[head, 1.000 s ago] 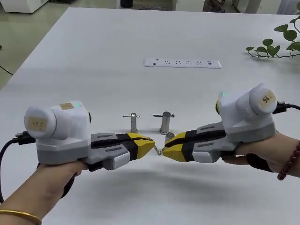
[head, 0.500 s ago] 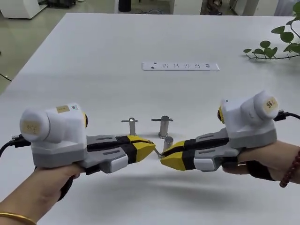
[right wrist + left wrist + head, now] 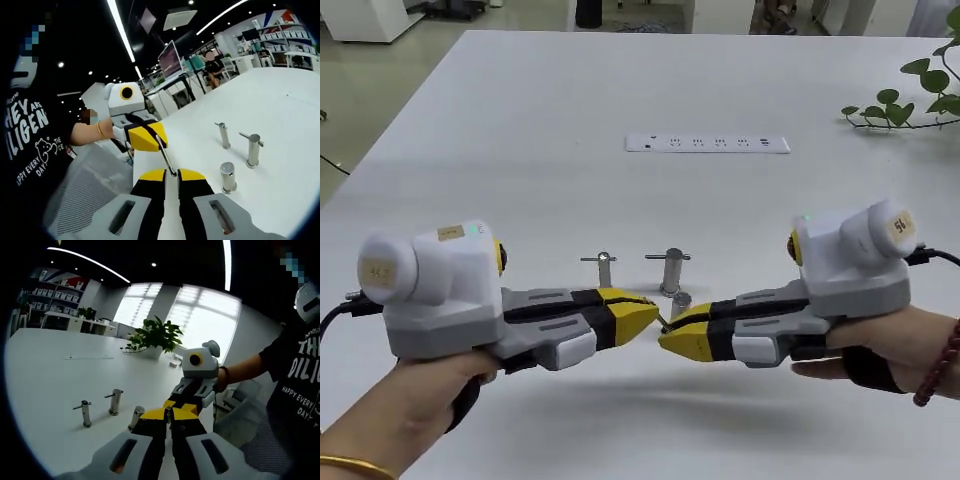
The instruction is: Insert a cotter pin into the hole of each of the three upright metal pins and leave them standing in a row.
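Head view: a thin cotter pin is being held just above the white table, between the left gripper and the right gripper. The jaws of both grippers are being kept almost fully closed, and each pair looks to be pinching one end of the cotter pin. Just behind the right gripper's yellow tips, the bare metal pin is standing upright with nothing through it. A tall metal pin and a thin metal pin are standing a little farther back. A thin bar is going through the top of the tall one, and another through the thin one.

It looks as if the cotter pin is being passed or turned to a better hold. To do this well, one gripper should not be opened until the other has a firm pinch. One end should be left sticking out, free to go in. Then it should be lined up flat with the hole and pushed in gently, because the bare metal pin could be knocked over. It could be steadied by the free gripper.

The hole in the bare metal pin is too small to be made out. Its foot is being hidden by the right gripper in the head view. The ends of the cotter pin are being covered by the jaws, so its shape cannot be told.
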The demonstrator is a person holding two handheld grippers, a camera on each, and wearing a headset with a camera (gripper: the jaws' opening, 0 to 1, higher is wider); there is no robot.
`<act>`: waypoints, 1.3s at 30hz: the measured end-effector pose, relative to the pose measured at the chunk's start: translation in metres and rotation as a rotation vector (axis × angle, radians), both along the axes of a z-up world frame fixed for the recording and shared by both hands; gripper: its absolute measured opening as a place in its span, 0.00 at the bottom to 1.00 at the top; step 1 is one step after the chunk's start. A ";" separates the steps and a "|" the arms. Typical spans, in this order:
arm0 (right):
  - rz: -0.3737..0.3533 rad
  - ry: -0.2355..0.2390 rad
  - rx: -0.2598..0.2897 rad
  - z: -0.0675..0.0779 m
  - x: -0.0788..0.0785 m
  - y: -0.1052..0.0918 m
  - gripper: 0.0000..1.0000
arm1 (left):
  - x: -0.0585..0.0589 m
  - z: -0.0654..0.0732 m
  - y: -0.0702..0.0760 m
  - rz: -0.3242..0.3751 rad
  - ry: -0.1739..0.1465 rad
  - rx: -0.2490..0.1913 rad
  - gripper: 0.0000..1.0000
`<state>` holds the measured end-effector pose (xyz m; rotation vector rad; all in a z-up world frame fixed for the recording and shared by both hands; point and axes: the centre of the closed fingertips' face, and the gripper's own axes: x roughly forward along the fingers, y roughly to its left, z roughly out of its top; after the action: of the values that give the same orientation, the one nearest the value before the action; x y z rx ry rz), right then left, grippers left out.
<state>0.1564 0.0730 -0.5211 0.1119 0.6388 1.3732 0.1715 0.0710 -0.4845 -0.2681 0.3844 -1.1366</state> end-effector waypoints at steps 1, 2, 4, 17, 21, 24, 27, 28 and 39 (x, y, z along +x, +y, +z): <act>0.004 -0.004 -0.004 0.000 -0.001 0.000 0.02 | 0.000 0.001 0.000 0.001 0.003 -0.008 0.00; 0.005 -0.005 -0.002 0.000 -0.001 0.000 0.02 | 0.000 0.001 0.000 0.002 0.005 -0.011 0.00; 0.001 -0.003 0.006 0.003 0.001 0.001 0.01 | 0.000 0.001 0.000 0.003 0.009 -0.018 0.00; 0.069 -0.095 -0.063 0.006 0.002 -0.003 0.00 | 0.002 -0.002 0.002 0.029 0.036 -0.050 0.00; 0.114 -0.134 -0.104 0.006 -0.002 -0.003 0.00 | 0.004 -0.004 0.001 0.028 0.018 -0.033 0.00; 0.143 -0.172 -0.135 0.004 -0.001 -0.005 0.00 | 0.003 -0.006 -0.001 0.021 0.011 -0.022 0.01; 0.152 -0.211 -0.163 0.002 0.003 -0.009 0.00 | 0.004 -0.008 -0.002 0.021 -0.022 0.000 0.02; 0.151 -0.225 -0.182 0.000 0.005 -0.010 0.00 | 0.005 -0.010 0.000 0.027 -0.043 0.024 0.02; 0.168 -0.291 -0.283 -0.008 0.015 -0.025 0.00 | 0.015 -0.024 0.012 0.089 -0.095 0.115 0.19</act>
<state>0.1716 0.0477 -0.5290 -0.3695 0.5992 1.4106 0.1868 0.0834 -0.5082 -0.1280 0.3490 -1.0318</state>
